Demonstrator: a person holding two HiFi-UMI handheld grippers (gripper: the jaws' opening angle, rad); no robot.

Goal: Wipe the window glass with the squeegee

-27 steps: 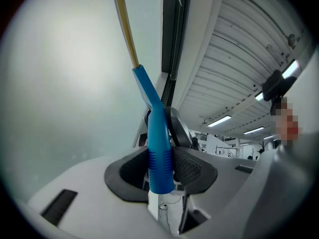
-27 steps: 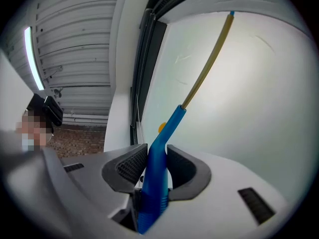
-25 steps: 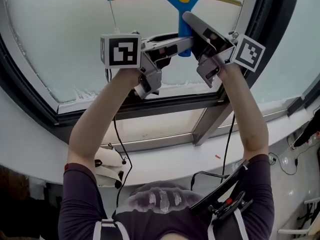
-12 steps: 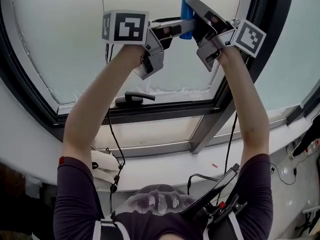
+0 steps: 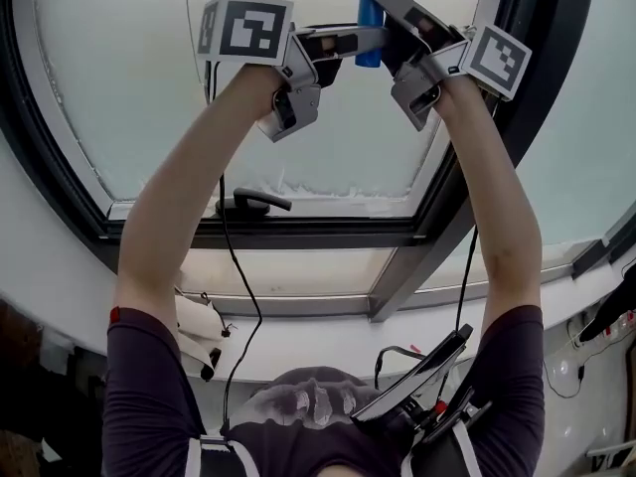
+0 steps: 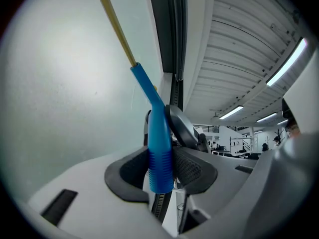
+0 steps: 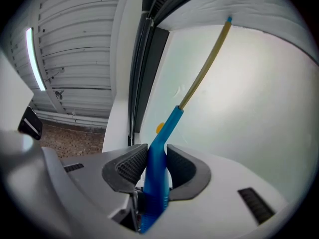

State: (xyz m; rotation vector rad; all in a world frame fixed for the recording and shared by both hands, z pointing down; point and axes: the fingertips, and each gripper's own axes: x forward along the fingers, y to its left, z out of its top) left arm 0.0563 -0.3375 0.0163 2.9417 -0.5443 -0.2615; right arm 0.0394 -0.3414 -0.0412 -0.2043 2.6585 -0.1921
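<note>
A squeegee with a blue handle (image 5: 370, 30) and a yellow blade (image 6: 114, 21) is held up against the frosted window glass (image 5: 129, 78). My left gripper (image 5: 343, 42) is shut on the handle from the left. My right gripper (image 5: 396, 34) is shut on it from the right. In the left gripper view the ribbed handle end (image 6: 159, 156) sits between the pads of that gripper (image 6: 160, 169). In the right gripper view the handle (image 7: 158, 168) passes between that gripper's (image 7: 155, 172) pads, and the blade (image 7: 204, 66) lies along the glass (image 7: 249, 93). The head view cuts off most of the blade.
A dark window frame (image 5: 298, 233) borders the pane, with a black window handle (image 5: 248, 203) at its lower edge. A slanted mullion (image 5: 447, 177) runs on the right. Below is a white sill (image 5: 298, 341). Cables (image 5: 227, 266) hang from my arms.
Both grippers have moved upward along the glass with the squeegee. The blade, fully seen a second ago, now mostly lies beyond the top edge of the head view.
</note>
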